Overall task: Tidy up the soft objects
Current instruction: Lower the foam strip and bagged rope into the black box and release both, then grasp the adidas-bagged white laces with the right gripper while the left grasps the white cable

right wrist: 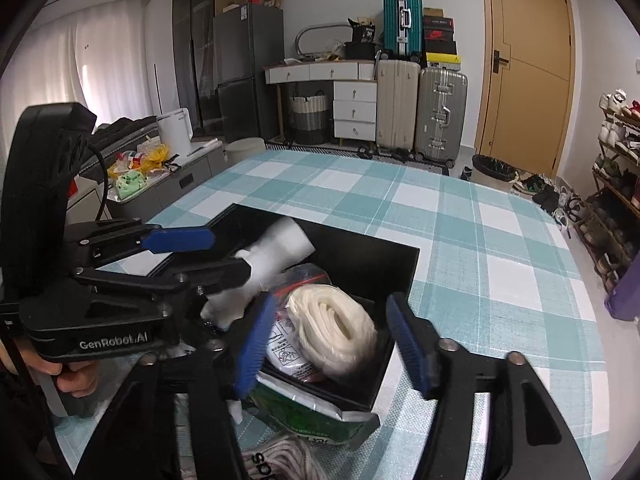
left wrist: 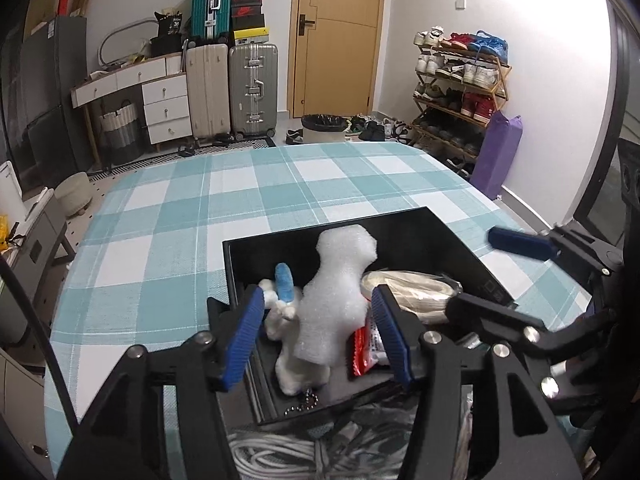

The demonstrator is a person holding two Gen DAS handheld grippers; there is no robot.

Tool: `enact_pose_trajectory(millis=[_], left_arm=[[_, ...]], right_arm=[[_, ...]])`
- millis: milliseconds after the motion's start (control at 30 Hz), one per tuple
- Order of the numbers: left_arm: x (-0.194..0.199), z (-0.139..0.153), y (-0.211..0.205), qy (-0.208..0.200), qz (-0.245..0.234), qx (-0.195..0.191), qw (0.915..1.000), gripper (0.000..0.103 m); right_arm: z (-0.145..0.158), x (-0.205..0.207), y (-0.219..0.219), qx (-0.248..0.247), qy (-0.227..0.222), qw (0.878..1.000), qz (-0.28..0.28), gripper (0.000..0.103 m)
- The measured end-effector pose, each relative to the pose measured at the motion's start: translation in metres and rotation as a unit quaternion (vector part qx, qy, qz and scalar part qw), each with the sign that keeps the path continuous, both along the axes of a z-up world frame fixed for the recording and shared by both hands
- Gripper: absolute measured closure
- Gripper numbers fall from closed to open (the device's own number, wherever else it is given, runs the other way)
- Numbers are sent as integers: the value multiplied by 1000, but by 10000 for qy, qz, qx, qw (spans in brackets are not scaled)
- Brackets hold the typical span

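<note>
Soft objects fill a black box (left wrist: 460,248) that sits on a desk (left wrist: 160,220) covered with a teal and white checked cloth. Inside the box, on its left side, a white foam wrap (left wrist: 332,296) stands upright, and beside it lies a white plush toy (left wrist: 280,320) with a blue part (left wrist: 285,282). A red and white packet (left wrist: 362,350) lies to the right of the foam, and a bundle of cream rope in a clear bag (right wrist: 336,328) fills the right side of the box.

The left gripper (left wrist: 322,338) hovers over the near left part of the box, its blue fingers (left wrist: 244,340) apart on either side of the foam wrap without pressing on it. The right gripper (right wrist: 332,344) hangs over the near right part, its fingers (right wrist: 408,344) spread wide around the rope bundle, not touching it. A green and silver pouch (right wrist: 316,416) lies just in front of the box, partly under its near edge, and a coil of white cord (left wrist: 272,456) lies on the cloth nearer still. A hand (right wrist: 74,380) holds the left gripper's handle.
</note>
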State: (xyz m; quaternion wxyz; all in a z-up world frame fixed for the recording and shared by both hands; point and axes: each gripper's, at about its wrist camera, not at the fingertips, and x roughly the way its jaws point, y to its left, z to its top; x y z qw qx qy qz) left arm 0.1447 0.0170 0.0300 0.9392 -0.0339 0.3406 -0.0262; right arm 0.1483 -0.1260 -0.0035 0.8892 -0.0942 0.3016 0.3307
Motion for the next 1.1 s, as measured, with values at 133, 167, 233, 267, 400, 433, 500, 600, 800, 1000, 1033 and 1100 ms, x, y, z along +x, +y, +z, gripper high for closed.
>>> enact_pose_trajectory(millis=[133, 167, 233, 267, 400, 433, 500, 600, 800, 1000, 1033, 1100], left_arm=[[-14, 9, 1, -176, 76, -45, 9998, 2], [-19, 12, 1, -271, 129, -1, 9995, 0], [-27, 15, 1, -345, 140, 57, 9993, 0], [-31, 16, 1, -337, 141, 63, 9993, 0], [-48, 16, 4, -351, 193, 44, 9992, 0], [-52, 15, 5, -348, 192, 22, 9992, 0], [-59, 12, 5, -326, 177, -10, 9993, 0], [-68, 9, 3, -328, 143, 7, 9994, 0], [-80, -1, -1, -239, 99, 17, 9997, 0], [-87, -10, 2, -191, 97, -4, 9998, 0], [-87, -12, 3, -178, 114, -24, 9998, 0], [-88, -16, 7, -137, 159, -80, 9997, 0]], right_arm=[[5, -7, -17, 170, -1, 9997, -185, 6], [5, -9, -21, 203, 8, 9995, -232, 5], [6, -13, -32, 290, 62, 9990, -335, 1], [5, -15, -36, 313, 91, 9988, -368, 1], [4, -29, -50, 346, 174, 9982, -451, 1], [3, -31, -53, 348, 190, 9982, -455, 1], [1, -39, -58, 326, 242, 9980, -481, 1], [-4, -49, -60, 315, 347, 9976, -511, 1], [-15, -63, -59, 230, 635, 9960, -578, 1], [-22, -71, -50, 107, 758, 9954, -567, 1], [-24, -71, -49, 98, 789, 9952, -568, 1], [-25, -72, -47, 97, 847, 9947, -578, 1]])
